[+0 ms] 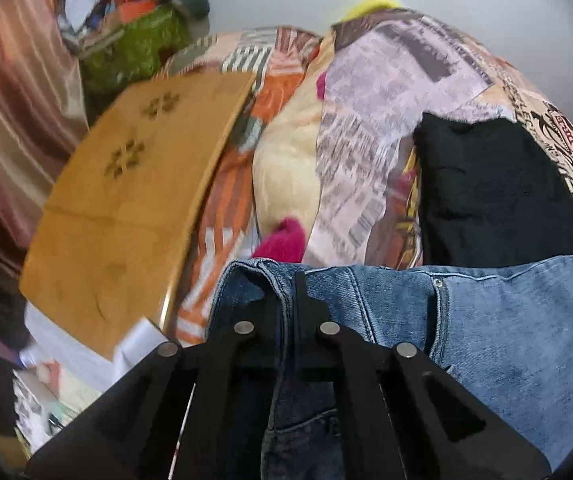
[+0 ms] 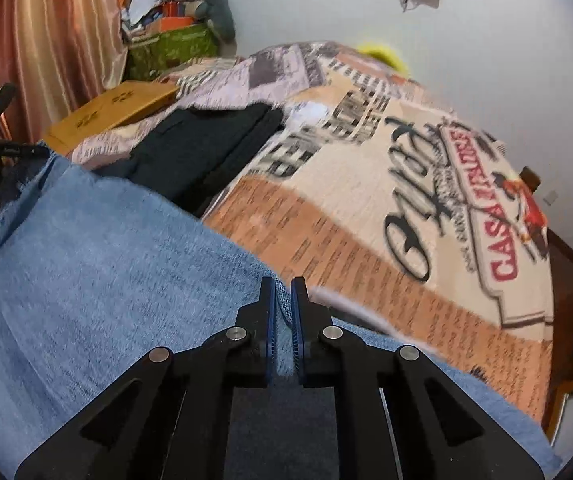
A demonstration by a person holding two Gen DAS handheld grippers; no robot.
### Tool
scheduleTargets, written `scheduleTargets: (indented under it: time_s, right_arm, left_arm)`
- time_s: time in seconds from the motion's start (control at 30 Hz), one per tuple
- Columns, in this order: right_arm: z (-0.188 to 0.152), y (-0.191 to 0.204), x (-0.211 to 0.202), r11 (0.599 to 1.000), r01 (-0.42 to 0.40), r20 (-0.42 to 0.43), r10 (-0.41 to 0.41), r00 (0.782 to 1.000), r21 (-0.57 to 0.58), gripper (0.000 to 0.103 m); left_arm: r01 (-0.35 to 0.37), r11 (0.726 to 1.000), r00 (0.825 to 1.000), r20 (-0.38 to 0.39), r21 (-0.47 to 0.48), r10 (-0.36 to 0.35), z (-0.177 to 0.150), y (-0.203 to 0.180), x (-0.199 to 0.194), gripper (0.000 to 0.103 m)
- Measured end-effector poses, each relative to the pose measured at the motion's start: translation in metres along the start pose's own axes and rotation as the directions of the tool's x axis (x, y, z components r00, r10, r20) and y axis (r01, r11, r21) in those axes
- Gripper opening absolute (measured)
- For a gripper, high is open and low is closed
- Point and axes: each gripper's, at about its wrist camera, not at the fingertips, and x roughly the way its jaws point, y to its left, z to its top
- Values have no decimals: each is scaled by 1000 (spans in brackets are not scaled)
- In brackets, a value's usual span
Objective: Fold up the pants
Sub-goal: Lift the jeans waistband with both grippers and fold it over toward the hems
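Each camera sits just behind its gripper's black fingers, looking forward and steeply down along them, very close over the blue denim pants [image 1: 506,320]; the left view faces a tan wooden board [image 1: 134,184] beside the newspaper-print bedspread [image 1: 386,128]; the right faces across that bedspread toward a white wall [image 2: 486,60]; both share the folded black garment [image 2: 206,152], board and pants

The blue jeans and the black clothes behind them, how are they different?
The blue jeans are light, faded denim; the black clothes are plain and dark. The jeans are pinched by the left gripper and the right gripper, both with jaws shut on the cloth; the black clothes lie untouched, already folded flat. Both are over the printed bedspread.
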Motion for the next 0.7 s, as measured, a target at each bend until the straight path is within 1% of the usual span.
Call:
scheduleTargets:
  time_s: [0.07,0.1,0.17,0.2,0.23,0.3,0.37,0.43,0.47,0.5,0.57,0.67,0.7]
  right_arm:
    - [7,-4,-3,999,32,32,-32,999,9,5]
    - [12,-7,-4,998,54,49,-55,997,21,0]
    - [17,-14,-5,996,75,61,-78,995,53,0]
    - [19,-18,-4,995,65,57,-69,996,71,0]
    - [20,-21,-2,996,40,38,-43,998,78,0]
    - [17,-20,-1,997,-16,13,15,1000,72,0]
    - [13,-14,0,997,-56,-7,57,998,55,2]
    - [12,-6,5,998,-62,-34,62,997,26,8]
    - [12,-2,7,998,-66,-43,67,997,17,18]
    - [15,1,11,997,-80,-51,80,995,7,32]
    - [20,6,18,994,-109,-47,110,993,5,42]
    - [29,6,34,986,-162,-85,164,983,30,43]
    - [32,5,44,982,-183,-115,187,976,50,43]
  left_arm:
    - [-7,1000,999,36,-18,8,10,2,-7,3]
    - [-8,1000,999,50,-28,10,14,4,-10,3]
    - [5,999,998,63,-46,-2,20,7,-13,3]
    - [14,999,998,58,-50,-11,20,8,-13,3]
    - [19,999,999,49,-48,-16,20,8,-13,3]
    - [20,999,999,47,-26,-19,14,5,-14,3]
    - [26,999,998,58,-24,-25,9,3,-18,3]
    - [40,999,997,62,-34,-38,5,4,-20,3]
    - [50,998,997,58,-40,-47,5,5,-21,3]
    - [56,998,997,54,-43,-54,6,5,-20,3]
    - [57,998,997,50,-39,-55,6,3,-20,3]
    - [60,998,997,55,-17,-59,5,-1,-22,3]
    - [68,998,996,55,-14,-67,4,-1,-22,3]
